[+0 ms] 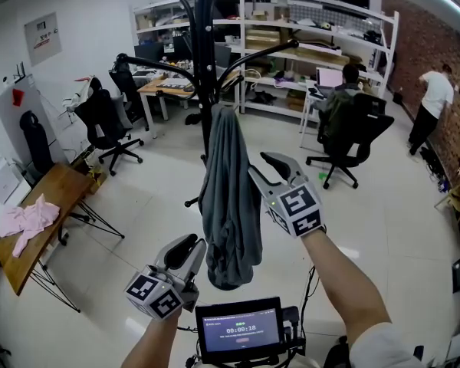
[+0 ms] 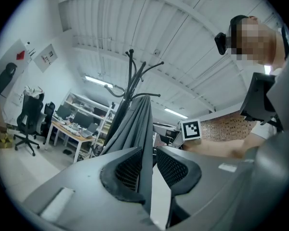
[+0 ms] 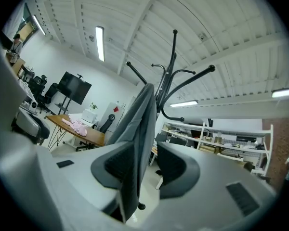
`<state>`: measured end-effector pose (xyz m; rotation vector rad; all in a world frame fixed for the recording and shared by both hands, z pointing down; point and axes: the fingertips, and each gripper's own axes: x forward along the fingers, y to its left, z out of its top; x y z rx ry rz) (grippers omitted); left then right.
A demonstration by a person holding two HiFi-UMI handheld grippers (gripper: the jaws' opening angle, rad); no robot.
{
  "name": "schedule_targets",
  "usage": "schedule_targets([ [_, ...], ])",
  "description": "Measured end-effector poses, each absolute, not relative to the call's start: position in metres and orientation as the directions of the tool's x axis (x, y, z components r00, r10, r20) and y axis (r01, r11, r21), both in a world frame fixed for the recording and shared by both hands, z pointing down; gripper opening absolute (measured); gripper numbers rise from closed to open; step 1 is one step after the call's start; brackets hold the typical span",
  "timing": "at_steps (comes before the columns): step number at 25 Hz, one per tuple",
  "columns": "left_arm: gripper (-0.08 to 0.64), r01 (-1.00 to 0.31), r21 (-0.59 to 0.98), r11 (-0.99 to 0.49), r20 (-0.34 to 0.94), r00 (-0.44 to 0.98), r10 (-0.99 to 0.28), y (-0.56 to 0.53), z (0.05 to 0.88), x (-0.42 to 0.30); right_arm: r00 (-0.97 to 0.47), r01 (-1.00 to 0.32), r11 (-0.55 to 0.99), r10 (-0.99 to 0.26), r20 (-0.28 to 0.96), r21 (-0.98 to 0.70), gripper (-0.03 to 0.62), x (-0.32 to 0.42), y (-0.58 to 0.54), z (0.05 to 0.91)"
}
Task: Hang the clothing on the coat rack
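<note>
A grey garment [image 1: 228, 198] hangs from a hook of the black coat rack [image 1: 205, 52] and drapes straight down. My left gripper [image 1: 190, 245] is at its lower end. In the left gripper view the cloth [image 2: 137, 124] runs between the jaws of the left gripper [image 2: 148, 153] along the left pad, with a clear gap to the right pad, so it is open. My right gripper [image 1: 267, 171] is beside the garment's middle. It [image 3: 147, 148] is open too: the fabric [image 3: 137, 114] lies against its left pad, apart from the right one. The rack's arms [image 3: 171, 66] rise behind.
A wooden table [image 1: 50, 194] with a pink cloth [image 1: 27, 219] stands at the left. Black office chairs [image 1: 107, 121] surround the rack, one with a seated person [image 1: 351, 121]. Another person [image 1: 433, 98] stands by the brick wall. Shelving [image 1: 314, 29] lines the back. A screen [image 1: 241, 330] sits below me.
</note>
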<state>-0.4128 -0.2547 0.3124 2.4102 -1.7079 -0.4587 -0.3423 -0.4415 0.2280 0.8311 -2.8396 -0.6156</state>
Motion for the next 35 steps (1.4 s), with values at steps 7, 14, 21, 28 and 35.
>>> schedule_targets([
  [7, 0.078, -0.886, 0.302, -0.35, -0.155, 0.317, -0.936, -0.253, 0.311, -0.413, -0.832, -0.517, 0.765, -0.555, -0.013, 0.384, 0.164, -0.327, -0.425, 0.231],
  [14, 0.053, -0.877, 0.301, -0.374, -0.15, 0.344, -0.927, -0.252, 0.31, -0.407, -0.82, -0.548, 0.774, -0.571, -0.024, 0.317, 0.164, -0.311, -0.411, 0.236],
  [21, 0.008, -0.862, 0.307, -0.404, -0.153, 0.374, -0.915, -0.246, 0.31, -0.4, -0.809, -0.563, 0.778, -0.587, 0.003, 0.277, 0.164, -0.298, -0.392, 0.257],
  [28, 0.002, -0.836, 0.317, -0.448, -0.155, 0.42, -0.894, -0.241, 0.312, -0.394, -0.79, -0.591, 0.772, -0.613, 0.025, 0.233, 0.164, -0.286, -0.375, 0.277],
  [35, 0.002, -0.811, 0.327, -0.485, -0.151, 0.462, -0.874, -0.232, 0.318, -0.392, -0.777, -0.607, 0.769, -0.627, 0.056, 0.201, 0.121, -0.278, -0.35, 0.3],
])
